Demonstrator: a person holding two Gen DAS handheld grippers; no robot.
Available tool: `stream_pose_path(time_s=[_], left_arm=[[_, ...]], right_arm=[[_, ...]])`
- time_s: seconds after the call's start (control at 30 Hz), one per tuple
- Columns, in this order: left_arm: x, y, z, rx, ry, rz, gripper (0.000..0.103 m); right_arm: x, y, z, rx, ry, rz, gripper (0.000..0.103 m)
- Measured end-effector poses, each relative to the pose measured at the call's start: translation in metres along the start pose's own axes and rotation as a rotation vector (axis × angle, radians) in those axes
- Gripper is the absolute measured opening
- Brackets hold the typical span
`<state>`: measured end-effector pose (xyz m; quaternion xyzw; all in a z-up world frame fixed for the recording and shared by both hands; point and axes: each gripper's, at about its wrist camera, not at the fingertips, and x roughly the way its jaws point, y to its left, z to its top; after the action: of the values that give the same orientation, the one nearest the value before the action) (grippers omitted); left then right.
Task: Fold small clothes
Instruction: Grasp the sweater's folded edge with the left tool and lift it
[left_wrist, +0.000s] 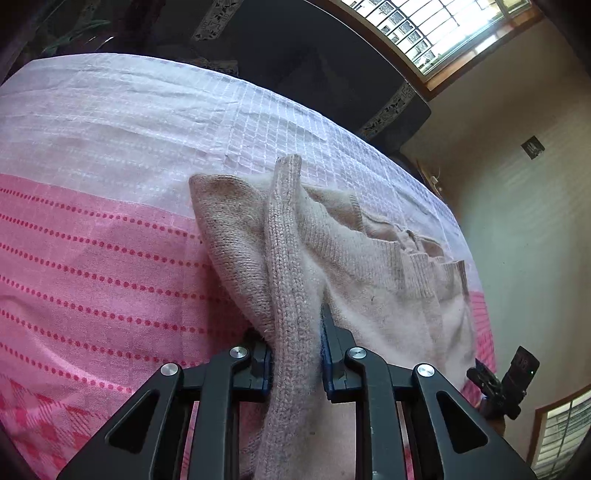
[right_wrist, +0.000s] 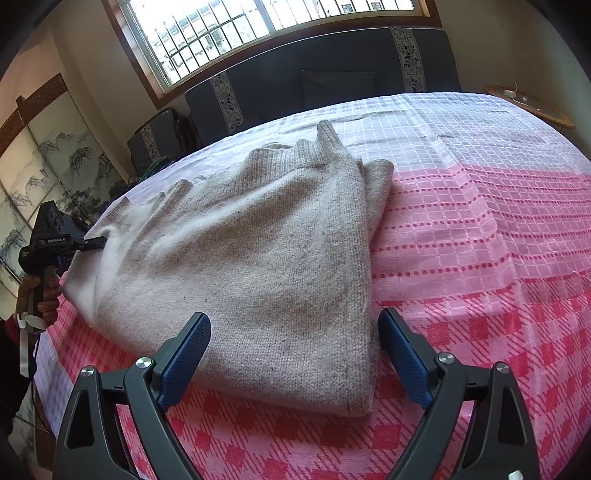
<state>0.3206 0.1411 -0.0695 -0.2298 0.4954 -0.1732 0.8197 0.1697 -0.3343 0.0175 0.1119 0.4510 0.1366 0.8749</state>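
A beige knitted sweater (right_wrist: 266, 251) lies partly folded on the pink and white bedspread (right_wrist: 480, 258). My left gripper (left_wrist: 297, 332) is shut on a ribbed strip of the sweater (left_wrist: 284, 266), which rises from the pile and runs back between the jaws. In the right wrist view this left gripper (right_wrist: 92, 243) sits at the sweater's left edge, held by a hand (right_wrist: 40, 295). My right gripper (right_wrist: 295, 325) is open over the sweater's near corner, with its blue pads on either side of the cloth and not touching it. In the left wrist view the right gripper (left_wrist: 498, 384) shows at the far right edge.
A dark sofa (right_wrist: 314, 70) with patterned bands stands behind the bed, under a barred window (right_wrist: 229, 29). A painted screen (right_wrist: 55, 166) stands at the left. A round wicker tray (right_wrist: 532, 107) lies at the back right. The bedspread stretches bare to the right of the sweater.
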Motion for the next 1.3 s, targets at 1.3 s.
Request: stream_pose_path(time_s=[1.3], left_arm=[[0.010, -0.208, -0.009, 0.091, -0.015, 0.058, 0.020]], right_arm=[[-0.008, -0.017, -0.002, 0.087, -0.041, 0.102, 0.090]])
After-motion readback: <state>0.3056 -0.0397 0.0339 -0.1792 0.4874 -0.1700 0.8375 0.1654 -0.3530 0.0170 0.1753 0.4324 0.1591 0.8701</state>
